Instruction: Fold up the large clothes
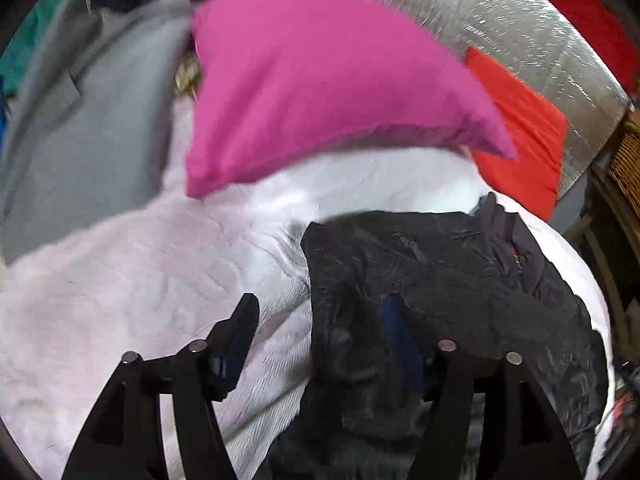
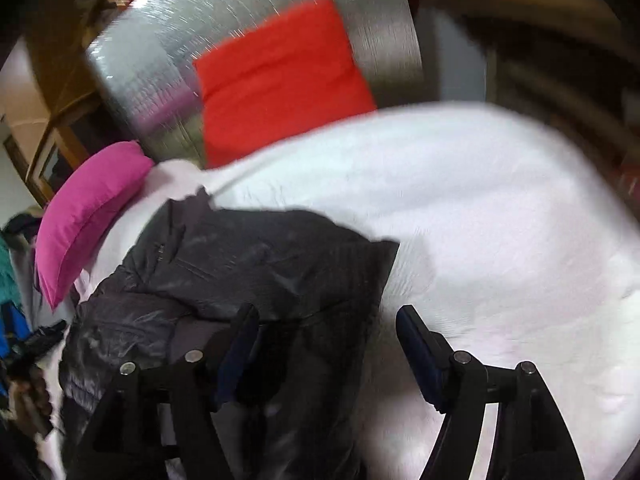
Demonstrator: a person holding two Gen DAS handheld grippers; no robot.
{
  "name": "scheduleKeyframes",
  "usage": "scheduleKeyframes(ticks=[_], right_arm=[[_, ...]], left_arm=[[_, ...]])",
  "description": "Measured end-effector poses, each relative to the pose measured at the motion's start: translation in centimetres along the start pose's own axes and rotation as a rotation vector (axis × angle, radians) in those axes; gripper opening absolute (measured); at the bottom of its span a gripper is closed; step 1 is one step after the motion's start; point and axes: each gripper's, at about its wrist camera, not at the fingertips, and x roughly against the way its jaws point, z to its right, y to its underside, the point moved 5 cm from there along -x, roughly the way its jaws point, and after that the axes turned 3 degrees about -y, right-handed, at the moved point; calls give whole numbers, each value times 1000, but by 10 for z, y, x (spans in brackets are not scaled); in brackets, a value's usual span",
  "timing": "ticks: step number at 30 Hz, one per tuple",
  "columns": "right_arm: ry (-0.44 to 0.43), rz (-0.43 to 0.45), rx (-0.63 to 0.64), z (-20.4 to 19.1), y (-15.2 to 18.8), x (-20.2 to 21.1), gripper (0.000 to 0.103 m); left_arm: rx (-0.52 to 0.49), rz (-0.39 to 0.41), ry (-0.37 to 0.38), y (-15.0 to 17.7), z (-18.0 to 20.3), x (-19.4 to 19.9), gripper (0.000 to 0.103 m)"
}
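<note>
**Black puffer jacket released on the bed, both claws spread**

The black jacket (image 1: 440,280) lies bunched on the white quilt (image 1: 140,280), in front of the pink pillow (image 1: 320,88) and red pillow (image 1: 520,132). It looks light, soft and slippery, its padded shell likely to spring back; a hem or shoulder seam seems the best hold. The left gripper (image 1: 320,320) and right gripper (image 2: 328,332) both stand wide apart, pinching nothing, though blur leaves fabric contact uncertain. Count: one jacket, two pillows, one quilt.
</note>
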Motion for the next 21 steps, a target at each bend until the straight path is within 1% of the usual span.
scheduleKeyframes(ticks=[2,3,5,6,8,9,10,12,13,14,15,16,17,18,21], right_arm=[[-43,41,42,-35,4,17,75],[-59,49,62,-50,7,16,77],[-75,36,122,-88,19,11,79],[-78,25,149,-100,25,5,79],[-61,-28,192,-121,40,-16,79],[-49,-46,200,-122,47,-22,79],[-17,-73,217,-124,55,-34,79],[43,-154,257,-118,71,-54,79],[55,-171,274,-116,75,-61,79],[68,-162,300,-117,76,-63,79],[75,-174,306,-116,76,-64,79],[82,-189,306,-117,75,-65,79],[89,-201,309,-118,74,-67,79],[93,-208,312,-119,74,-68,80],[98,-212,310,-118,75,-71,80]], left_arm=[[-18,33,-6,7,6,16,67],[-32,40,-11,8,12,19,67],[-67,53,-22,15,37,20,68],[-88,59,-22,20,52,21,68],[-136,58,-27,29,71,24,69],[-157,56,-30,33,79,23,69],[-183,53,-32,38,87,20,69],[-236,35,-65,49,98,7,69],[-252,15,-87,53,100,-1,69],[-267,-31,-111,61,101,-14,69],[-272,-67,-116,67,101,-26,69],[-270,-55,-119,68,100,-28,71],[-280,-32,-130,68,100,-29,71],[-288,-27,-138,69,101,-28,71],[-285,-39,-143,69,101,-28,71]])
